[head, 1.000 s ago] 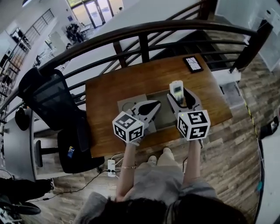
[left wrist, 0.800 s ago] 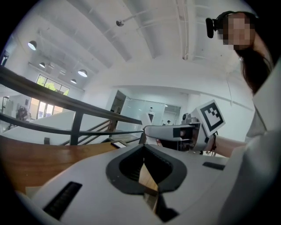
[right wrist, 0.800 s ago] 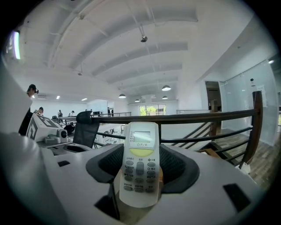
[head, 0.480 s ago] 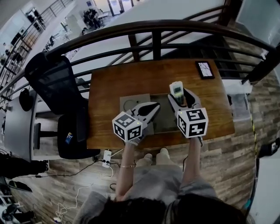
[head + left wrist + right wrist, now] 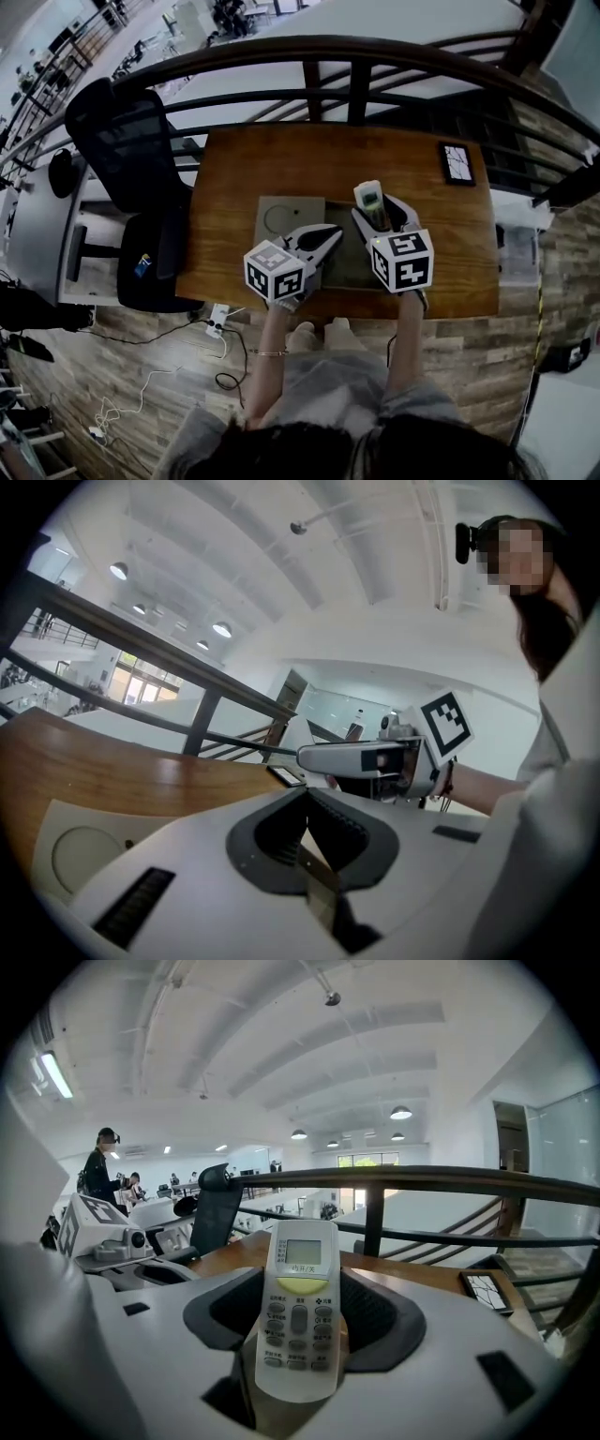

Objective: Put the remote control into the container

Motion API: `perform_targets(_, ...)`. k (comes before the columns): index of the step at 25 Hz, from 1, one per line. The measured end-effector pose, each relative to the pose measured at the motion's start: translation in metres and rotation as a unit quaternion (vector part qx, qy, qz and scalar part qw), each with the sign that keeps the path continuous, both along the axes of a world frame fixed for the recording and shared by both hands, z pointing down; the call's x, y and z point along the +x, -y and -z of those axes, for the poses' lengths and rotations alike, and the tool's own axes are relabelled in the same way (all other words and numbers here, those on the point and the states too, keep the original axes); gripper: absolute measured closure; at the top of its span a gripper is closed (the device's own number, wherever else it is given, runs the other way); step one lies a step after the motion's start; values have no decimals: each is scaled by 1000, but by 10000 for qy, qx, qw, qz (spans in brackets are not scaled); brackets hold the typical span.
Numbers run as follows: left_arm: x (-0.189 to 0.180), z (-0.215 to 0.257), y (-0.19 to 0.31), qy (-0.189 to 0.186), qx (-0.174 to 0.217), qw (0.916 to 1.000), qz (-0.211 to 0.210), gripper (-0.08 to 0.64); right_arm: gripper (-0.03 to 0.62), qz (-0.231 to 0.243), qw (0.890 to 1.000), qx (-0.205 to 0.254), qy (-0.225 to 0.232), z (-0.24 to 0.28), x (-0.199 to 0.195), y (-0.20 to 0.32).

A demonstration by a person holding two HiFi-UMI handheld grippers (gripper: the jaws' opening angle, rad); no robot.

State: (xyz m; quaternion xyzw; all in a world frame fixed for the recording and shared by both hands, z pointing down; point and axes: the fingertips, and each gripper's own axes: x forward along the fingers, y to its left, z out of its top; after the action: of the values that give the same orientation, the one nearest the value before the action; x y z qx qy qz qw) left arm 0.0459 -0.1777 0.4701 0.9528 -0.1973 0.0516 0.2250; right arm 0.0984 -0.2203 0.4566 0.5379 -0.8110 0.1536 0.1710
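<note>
Since 1 s earlier, the right gripper (image 5: pixel 379 214) had edged left across the bench (image 5: pixel 244 178). It clenched the remote control (image 5: pixel 298 1321) between its 2 jaws, with the screen end pointing away from the person. The remote showed over the far right corner of the grey container (image 5: pixel 342 264), not yet lying in it. The left gripper (image 5: pixel 328 236) hung over the container's left side, jaws pressed together on nothing. A grey square panel (image 5: pixel 281 216) lay just left of the container.

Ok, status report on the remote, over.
Left tongs shut, empty, beside the container. Right tongs shut on remote control, held aloft, not yet in. Nothing seen blocking the container.
</note>
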Motion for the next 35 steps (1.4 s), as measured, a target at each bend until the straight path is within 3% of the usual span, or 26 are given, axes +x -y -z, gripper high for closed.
perform_targets(8,-8,-29,-6,36,-337,9991,269,557,339,382,9983,-406,-161,-34,-13,5)
perform_targets(26,-26,-52,-7,-31,-788,9966,225,557,339,763,9817,-1539,-828,-119,-43,-1)
perform_targets(35,-28,-60,-10,-12,-966,9952,180,557,339,803,9738,-1935,-886,-149,-46,-6)
